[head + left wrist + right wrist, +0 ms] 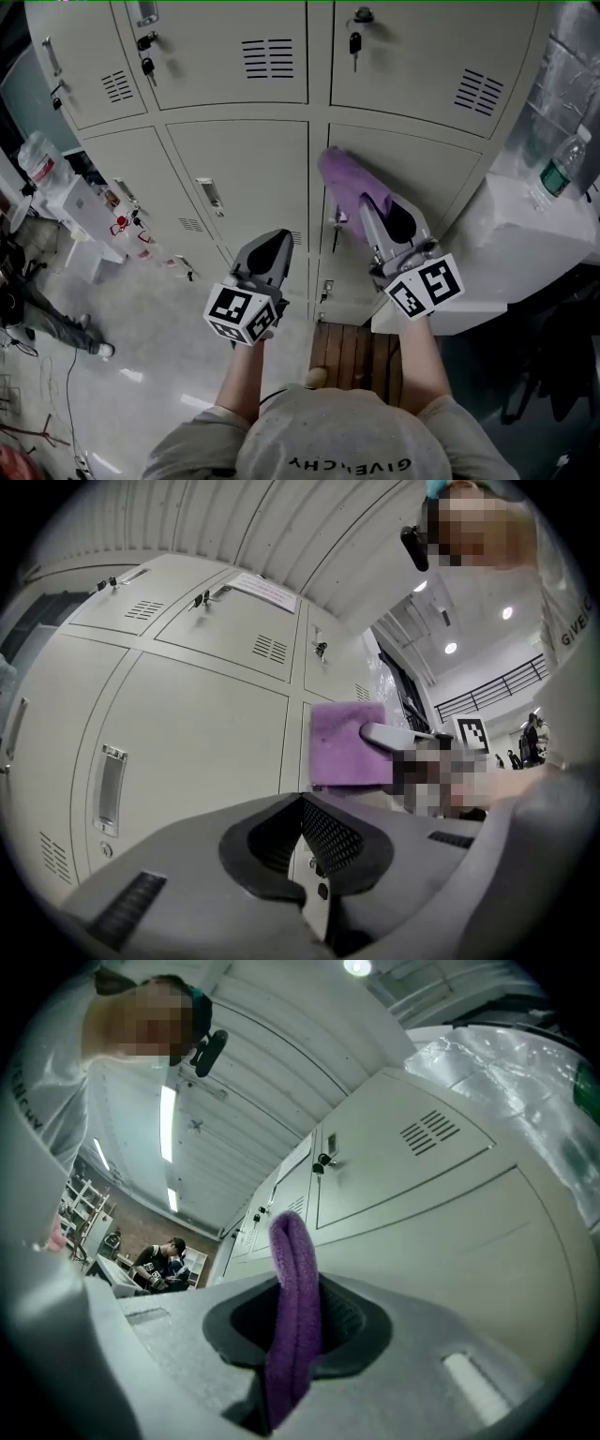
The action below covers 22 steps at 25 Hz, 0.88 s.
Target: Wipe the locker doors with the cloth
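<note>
A purple cloth (344, 186) lies against a grey locker door (422, 173) in the lower row, right of the centre seam. My right gripper (372, 214) is shut on the cloth, and in the right gripper view the folded cloth (294, 1297) stands up between the jaws. My left gripper (274, 246) hangs lower and to the left, in front of the neighbouring door (248, 178), shut with nothing in it. In the left gripper view the cloth (347, 744) shows flat on the door beyond my shut left gripper (302, 806).
Keys hang in upper locks (354, 43). A white block (511, 248) with a water bottle (560, 165) stands close on the right. A wooden pallet (361, 352) lies at my feet. Clutter and someone's legs (52, 319) are on the floor at left.
</note>
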Each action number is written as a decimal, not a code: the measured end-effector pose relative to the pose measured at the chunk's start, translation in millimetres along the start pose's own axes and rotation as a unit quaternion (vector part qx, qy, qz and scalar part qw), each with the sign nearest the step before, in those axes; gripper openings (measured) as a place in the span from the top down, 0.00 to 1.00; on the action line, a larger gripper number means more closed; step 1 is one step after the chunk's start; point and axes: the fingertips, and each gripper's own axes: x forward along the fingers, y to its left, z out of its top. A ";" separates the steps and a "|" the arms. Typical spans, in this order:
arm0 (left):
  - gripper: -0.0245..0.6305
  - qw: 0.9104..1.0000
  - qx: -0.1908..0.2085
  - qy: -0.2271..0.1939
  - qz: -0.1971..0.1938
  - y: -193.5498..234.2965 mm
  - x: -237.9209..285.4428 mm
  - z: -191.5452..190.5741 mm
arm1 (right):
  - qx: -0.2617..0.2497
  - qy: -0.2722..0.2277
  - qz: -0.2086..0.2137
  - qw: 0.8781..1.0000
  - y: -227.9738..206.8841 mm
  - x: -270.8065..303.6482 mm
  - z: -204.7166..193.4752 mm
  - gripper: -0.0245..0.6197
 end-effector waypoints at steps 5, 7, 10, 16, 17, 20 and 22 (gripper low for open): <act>0.96 1.000 0.013 -0.014 -0.015 11.8 11.7 9.6 | -0.076 -0.011 0.003 0.997 4.6 42.9 18.3 0.87; 0.96 1.000 0.015 -0.019 -0.018 16.7 16.6 12.8 | -0.124 0.015 -0.031 0.992 -3.1 57.5 16.6 0.88; 0.96 0.999 0.017 -0.026 -0.024 19.0 23.6 17.2 | -0.190 0.053 -0.082 0.977 -14.3 69.5 10.7 0.87; 0.96 0.999 0.020 -0.034 -0.033 20.8 36.6 24.4 | -0.250 0.069 -0.119 0.959 -25.7 70.9 10.4 0.87; 0.96 0.999 0.020 -0.033 -0.034 21.0 38.2 24.0 | -0.249 0.071 -0.122 0.958 -28.1 68.2 10.7 0.87; 0.96 0.999 0.018 -0.027 -0.034 22.2 41.3 19.4 | -0.248 0.077 -0.138 0.956 -38.5 55.6 11.5 0.87; 0.96 0.999 0.015 -0.022 -0.035 23.3 42.6 15.3 | -0.246 0.079 -0.152 0.954 -48.3 44.6 12.1 0.87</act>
